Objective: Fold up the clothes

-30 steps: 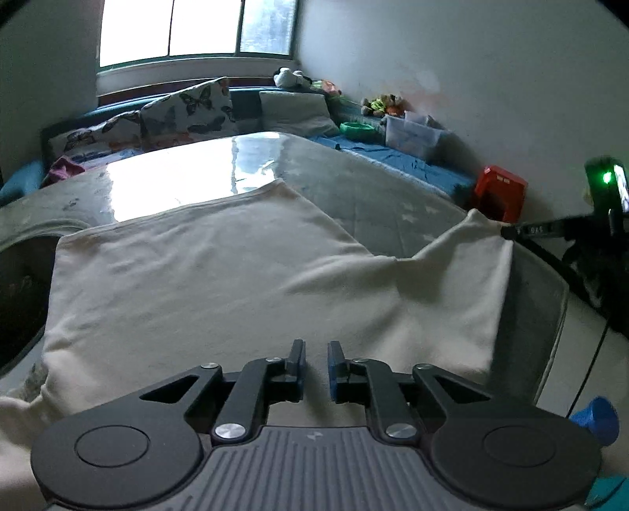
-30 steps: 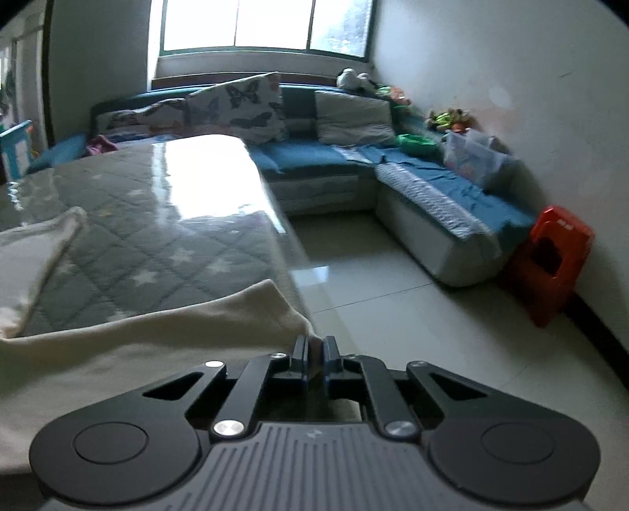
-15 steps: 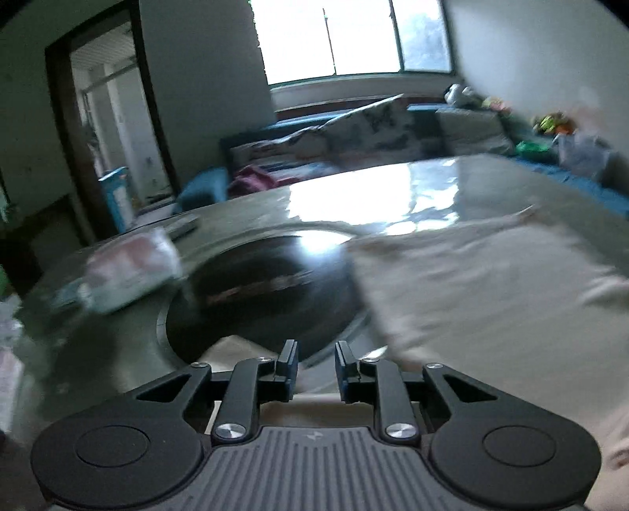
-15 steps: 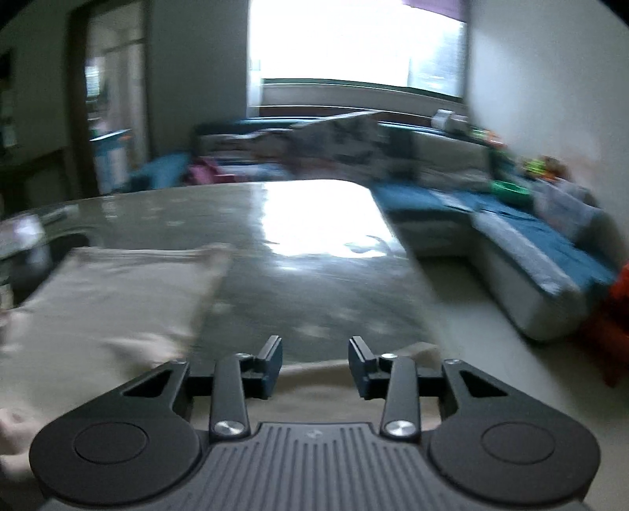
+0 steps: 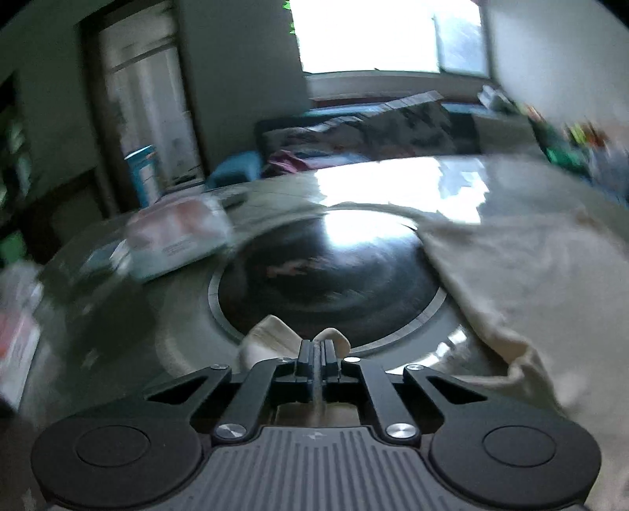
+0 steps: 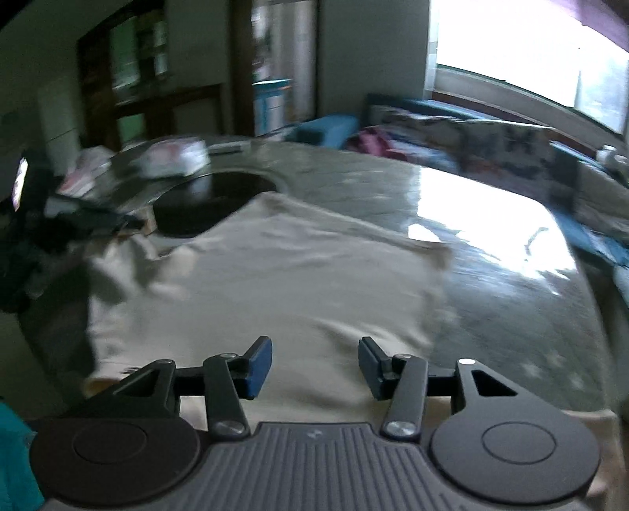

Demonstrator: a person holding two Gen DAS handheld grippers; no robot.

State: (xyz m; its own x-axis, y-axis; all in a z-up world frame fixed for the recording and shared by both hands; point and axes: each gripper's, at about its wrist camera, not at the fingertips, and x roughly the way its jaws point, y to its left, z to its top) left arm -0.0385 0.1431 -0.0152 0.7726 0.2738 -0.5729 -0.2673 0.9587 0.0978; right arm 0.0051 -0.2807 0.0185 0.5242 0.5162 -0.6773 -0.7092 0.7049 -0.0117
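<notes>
Jaws of left gripper (image 5: 316, 348) pinch cream garment (image 5: 530, 283); surroundings blurred.

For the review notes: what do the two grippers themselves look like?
Both match. Each has a grey ribbed body, two black round discs at its sides, and black linkage arms with silver rivets. The right gripper has blue pads. The left gripper has dark fingers. No sleeve or cable shows.

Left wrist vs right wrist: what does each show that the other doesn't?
Left wrist only: left gripper shut on a fold of the cream garment.
Right wrist only: right gripper with fingers opening, nothing between them, above the spread garment.
Both: the garment, the dark round inset in the table, the window.
</notes>
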